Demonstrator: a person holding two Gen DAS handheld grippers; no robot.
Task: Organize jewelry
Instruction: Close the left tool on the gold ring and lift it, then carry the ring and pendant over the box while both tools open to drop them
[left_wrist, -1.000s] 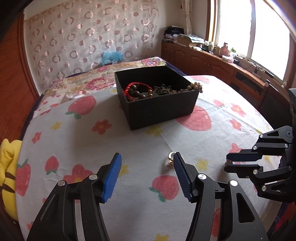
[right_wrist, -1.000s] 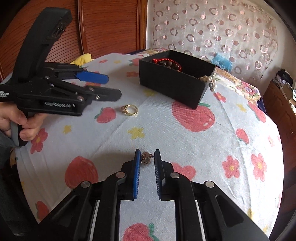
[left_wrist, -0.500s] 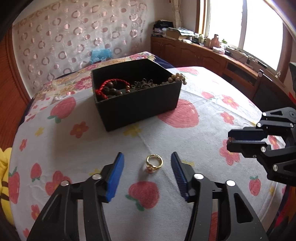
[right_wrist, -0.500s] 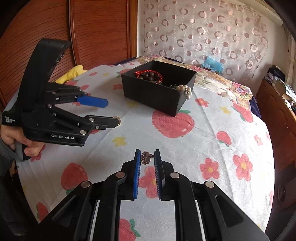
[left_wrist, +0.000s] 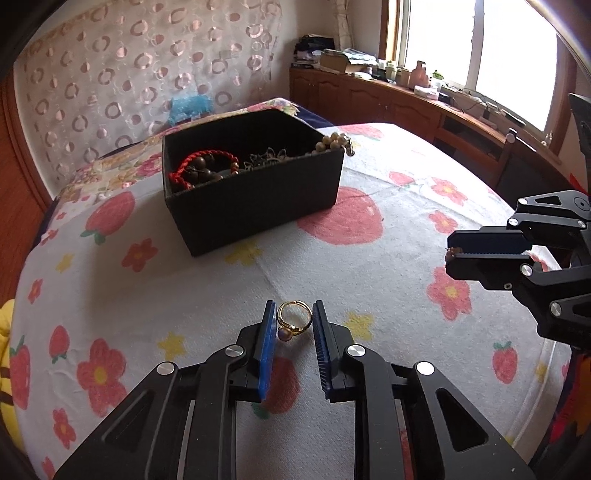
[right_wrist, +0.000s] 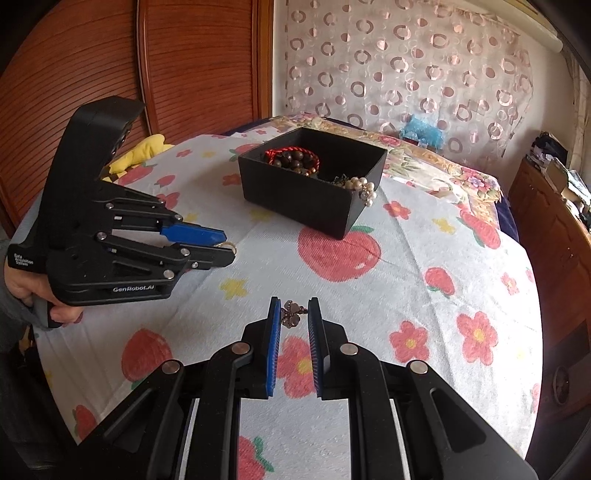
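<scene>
A gold ring (left_wrist: 293, 320) lies on the strawberry-print cloth between the blue pads of my left gripper (left_wrist: 294, 314). Its jaws are closing, and both pads touch the ring's sides. In the right wrist view the ring (right_wrist: 229, 245) peeks out at the tips of the left gripper (right_wrist: 226, 243). My right gripper (right_wrist: 291, 311) is shut on a small brown flower-shaped charm (right_wrist: 291, 314), held just above the cloth; in the left wrist view it (left_wrist: 448, 254) hangs at the right. The black box (left_wrist: 258, 210) holds a red cord bracelet (left_wrist: 201, 166), dark beads and pearls (right_wrist: 364, 186).
The round table's cloth (left_wrist: 369, 280) drops off at the near and right edges. A yellow cushion (right_wrist: 142, 149) lies at the far left, and a person's hand (right_wrist: 26, 291) grips the left tool. A wooden cabinet (left_wrist: 388, 107) with clutter stands under the window.
The left gripper has slid over the ring and its jaws have narrowed from wide apart to touching it. The right gripper has kept its hold on the charm and risen slightly.
</scene>
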